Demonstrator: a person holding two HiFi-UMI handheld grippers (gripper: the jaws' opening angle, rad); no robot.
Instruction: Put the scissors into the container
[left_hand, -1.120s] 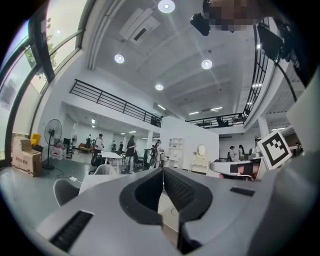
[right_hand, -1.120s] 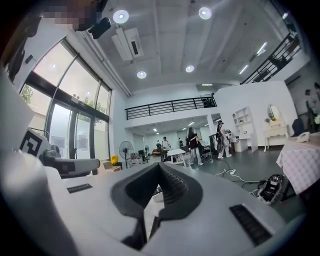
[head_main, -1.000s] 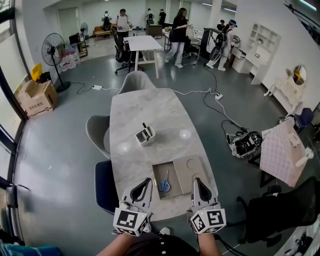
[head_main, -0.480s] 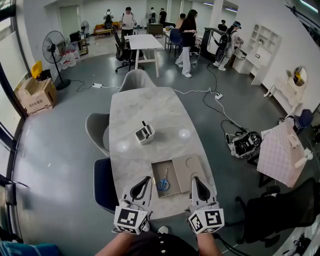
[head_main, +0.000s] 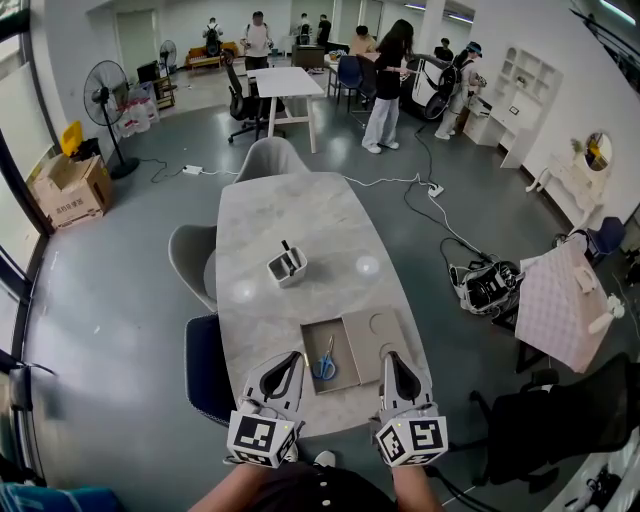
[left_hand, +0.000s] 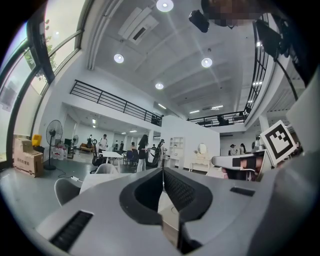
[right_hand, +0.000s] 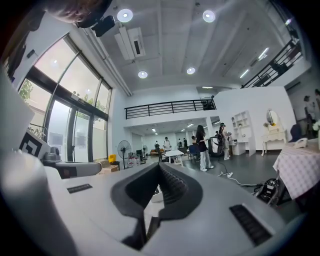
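Observation:
Blue-handled scissors (head_main: 325, 362) lie in a shallow brown box (head_main: 312, 378) near the front of the marble table (head_main: 290, 220), with its lid (head_main: 378, 336) next to it on the right. A small white container (head_main: 287, 266) with a dark item sticking up stands further back, mid-table. My left gripper (head_main: 284, 364) (left_hand: 162, 172) hovers at the box's left front corner, shut and empty. My right gripper (head_main: 397, 363) (right_hand: 160, 167) sits by the lid's front edge, also shut with nothing between its fingers. Both point level across the table.
Grey chairs stand at the table's left (head_main: 193, 262) and far end (head_main: 270, 158), and a dark blue chair (head_main: 205, 372) is at the front left. Cables and a black bag (head_main: 490, 285) lie on the floor to the right. People stand far back.
Both grippers and the scissors have kept still. A person in the background has walked to the right.

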